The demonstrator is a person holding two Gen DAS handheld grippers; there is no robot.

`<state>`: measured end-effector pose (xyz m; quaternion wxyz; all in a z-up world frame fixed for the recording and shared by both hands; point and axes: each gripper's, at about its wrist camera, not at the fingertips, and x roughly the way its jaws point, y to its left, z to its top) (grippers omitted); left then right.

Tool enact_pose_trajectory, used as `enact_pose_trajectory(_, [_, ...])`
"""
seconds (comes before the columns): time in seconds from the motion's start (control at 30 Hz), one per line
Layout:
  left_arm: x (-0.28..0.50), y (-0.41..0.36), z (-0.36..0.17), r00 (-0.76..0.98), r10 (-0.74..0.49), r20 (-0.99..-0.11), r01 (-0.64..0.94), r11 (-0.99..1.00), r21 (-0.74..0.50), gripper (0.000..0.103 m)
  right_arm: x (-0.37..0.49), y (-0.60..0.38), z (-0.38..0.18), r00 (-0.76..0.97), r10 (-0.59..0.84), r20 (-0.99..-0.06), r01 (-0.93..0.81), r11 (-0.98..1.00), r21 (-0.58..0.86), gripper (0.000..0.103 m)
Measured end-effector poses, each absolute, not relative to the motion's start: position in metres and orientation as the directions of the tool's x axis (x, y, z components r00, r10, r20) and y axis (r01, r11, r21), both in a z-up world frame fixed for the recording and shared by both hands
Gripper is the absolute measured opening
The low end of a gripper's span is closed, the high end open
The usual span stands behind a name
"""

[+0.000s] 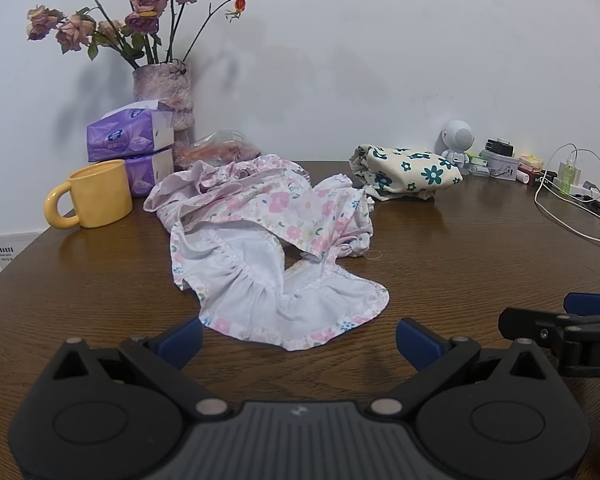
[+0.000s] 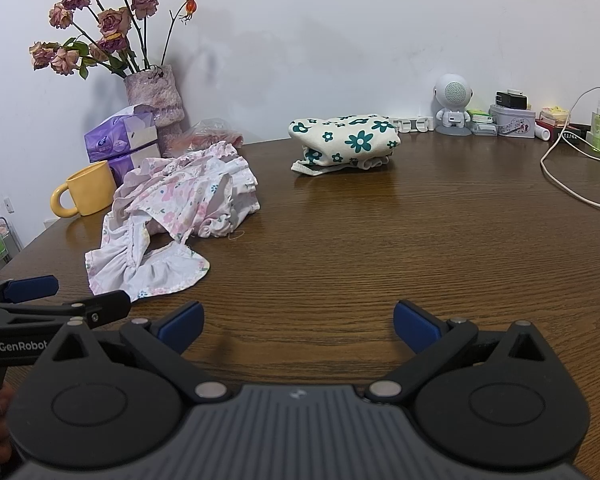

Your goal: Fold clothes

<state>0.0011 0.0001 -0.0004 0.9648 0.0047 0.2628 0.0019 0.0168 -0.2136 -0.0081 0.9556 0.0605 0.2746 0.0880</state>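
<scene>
At the far left of the table (image 2: 380, 264) stands my yellow mug (image 1: 96, 194), handle turned left. Behind it two purple tissue packs (image 1: 130, 134) are stacked, and behind those a vase (image 1: 166, 92) holds dried roses (image 1: 140, 4) against the white wall. A clear plastic bag (image 1: 220, 146) with something orange inside lies just right of the vase.

Next comes the pink floral garment (image 1: 260, 240), crumpled and unfolded, its ruffled hem turned pale side up and spilling toward me. My left gripper (image 1: 298, 338) hovers just short of that hem, its blue fingers (image 1: 182, 338) spread wide with nothing between them; the nearest edge of the cloth lies between the tips without touching either.

My right gripper (image 2: 298, 326) sits to the right of the garment over bare wood, fingers equally wide apart and empty. From its camera the left gripper's side shows at the left edge, beside the hem.

Farther back, right of centre, a cream garment with teal flowers (image 2: 346, 140) lies bundled near the wall, well apart from the pink one. Beyond it stands a small white robot-shaped figure (image 2: 454, 104), then a tin (image 2: 514, 120) and small clutter, and a white cable (image 2: 568, 184) trailing across the right corner.
</scene>
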Motion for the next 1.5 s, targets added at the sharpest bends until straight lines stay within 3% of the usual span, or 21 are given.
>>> enact_pose_trajectory(1.03, [0.001, 0.006, 0.003, 0.870, -0.005, -0.493, -0.004, 1.000, -0.017, 0.103, 0.016, -0.211, -0.006, 0.840, 0.206, -0.502, -0.147, 0.977, 0.157, 0.103])
enact_pose_trajectory(1.23, [0.005, 0.022, 0.011, 0.866, -0.041, -0.498, 0.013, 0.998, -0.059, 0.103, 0.023, -0.203, 0.011, 0.838, 0.272, -0.473, -0.207, 0.961, 0.185, 0.103])
enact_pose_trajectory(1.5, [0.042, 0.071, 0.038, 0.853, 0.035, -0.520, -0.044, 0.999, -0.004, 0.103, 0.073, -0.186, 0.034, 0.804, 0.368, -0.466, -0.293, 0.929, 0.227, 0.103])
